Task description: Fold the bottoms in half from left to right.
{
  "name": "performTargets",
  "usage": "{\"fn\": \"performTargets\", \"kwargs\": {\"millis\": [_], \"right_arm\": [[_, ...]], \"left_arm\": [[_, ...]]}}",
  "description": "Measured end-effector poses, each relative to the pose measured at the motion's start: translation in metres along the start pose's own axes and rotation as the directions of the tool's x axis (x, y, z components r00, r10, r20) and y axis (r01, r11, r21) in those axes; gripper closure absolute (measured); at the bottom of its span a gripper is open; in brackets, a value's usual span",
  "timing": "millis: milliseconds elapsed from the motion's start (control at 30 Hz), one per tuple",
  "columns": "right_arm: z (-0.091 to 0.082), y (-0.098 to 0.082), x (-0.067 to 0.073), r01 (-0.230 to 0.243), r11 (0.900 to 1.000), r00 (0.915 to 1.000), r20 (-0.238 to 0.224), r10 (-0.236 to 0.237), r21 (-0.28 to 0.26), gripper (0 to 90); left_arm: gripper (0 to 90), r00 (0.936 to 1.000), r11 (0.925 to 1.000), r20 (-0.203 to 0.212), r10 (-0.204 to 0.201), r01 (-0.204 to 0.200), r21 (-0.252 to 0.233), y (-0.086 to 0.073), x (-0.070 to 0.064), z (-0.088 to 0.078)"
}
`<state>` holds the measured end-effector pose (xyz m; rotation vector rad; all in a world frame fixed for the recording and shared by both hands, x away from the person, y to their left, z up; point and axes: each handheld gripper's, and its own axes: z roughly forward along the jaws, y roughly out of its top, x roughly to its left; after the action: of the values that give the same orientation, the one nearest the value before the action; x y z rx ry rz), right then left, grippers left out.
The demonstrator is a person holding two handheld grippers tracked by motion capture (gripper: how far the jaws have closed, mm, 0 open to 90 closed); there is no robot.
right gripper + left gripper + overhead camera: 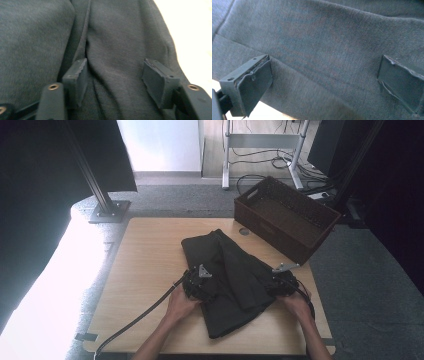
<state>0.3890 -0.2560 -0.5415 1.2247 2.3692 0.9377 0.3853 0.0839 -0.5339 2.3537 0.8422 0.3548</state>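
1. High view: dark garment [230, 280] spread folded on the wooden worktop [145, 270], brown basket [285, 217] at the far right corner, just beside the cloth.
2. Same view: left tool [200, 282] at the garment's left edge, right tool [282, 282] at its right edge, a hand behind each.
3. Left gripper view: left tool [322, 80] spread wide over flat grey fabric, nothing pinched, pale worktop below.
4. Right gripper view: right tool [115, 80] partly open, astride a raised fold and seam, pads not pressing.

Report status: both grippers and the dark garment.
Left gripper open over dark garment. Right gripper open, a fold between its jaws, unpinched. Basket off to the side; nothing blocking.
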Motion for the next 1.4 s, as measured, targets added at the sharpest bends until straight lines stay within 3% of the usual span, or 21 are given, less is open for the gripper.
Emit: {"fn": "performTargets", "kwargs": {"millis": [200, 500, 767, 967, 1200, 1300, 1400], "right_arm": [[-0.003, -0.007, 0.013, 0.001, 1.000, 0.9999, -0.015, -0.002, -0.020, 34.2], [-0.006, -0.012, 0.049, 0.078, 0.997, 0.9937, -0.079, -0.080, -0.024, 33.4], [-0.005, -0.011, 0.092, 0.155, 0.987, 0.9794, -0.126, -0.157, -0.031, 34.0], [-0.009, -0.011, 0.115, 0.218, 0.975, 0.9652, -0.138, -0.222, -0.043, 38.5], [-0.038, 0.002, 0.103, 0.157, 0.984, 0.9780, -0.126, -0.166, -0.085, 33.9], [-0.049, 0.015, 0.107, 0.148, 0.981, 0.9757, -0.142, -0.166, -0.129, 31.9], [-0.053, 0.031, 0.120, 0.152, 0.976, 0.9653, -0.189, -0.180, -0.156, 30.9]], "left_arm": [[0.0, 0.9997, 0.9997, -0.005, -0.026, 0.026, 0.005, -0.011, 0.004, -0.002], [0.0, 0.9925, 0.9935, 0.045, -0.114, 0.114, 0.002, -0.040, 0.023, -0.018], [0.0, 0.9901, 0.9901, 0.019, -0.139, 0.139, 0.022, -0.067, 0.031, -0.043], [0.0, 0.9876, 0.9876, 0.010, -0.156, 0.157, -0.011, -0.090, 0.033, -0.058], [0.0, 0.9877, 0.9865, 0.009, -0.156, 0.156, -0.049, -0.096, 0.032, -0.059], [0.0, 0.9876, 0.9863, 0.009, -0.157, 0.157, -0.049, -0.096, 0.032, -0.059], [0.0, 0.9878, 0.9865, 0.006, -0.156, 0.156, -0.050, -0.097, 0.032, -0.059]]}}
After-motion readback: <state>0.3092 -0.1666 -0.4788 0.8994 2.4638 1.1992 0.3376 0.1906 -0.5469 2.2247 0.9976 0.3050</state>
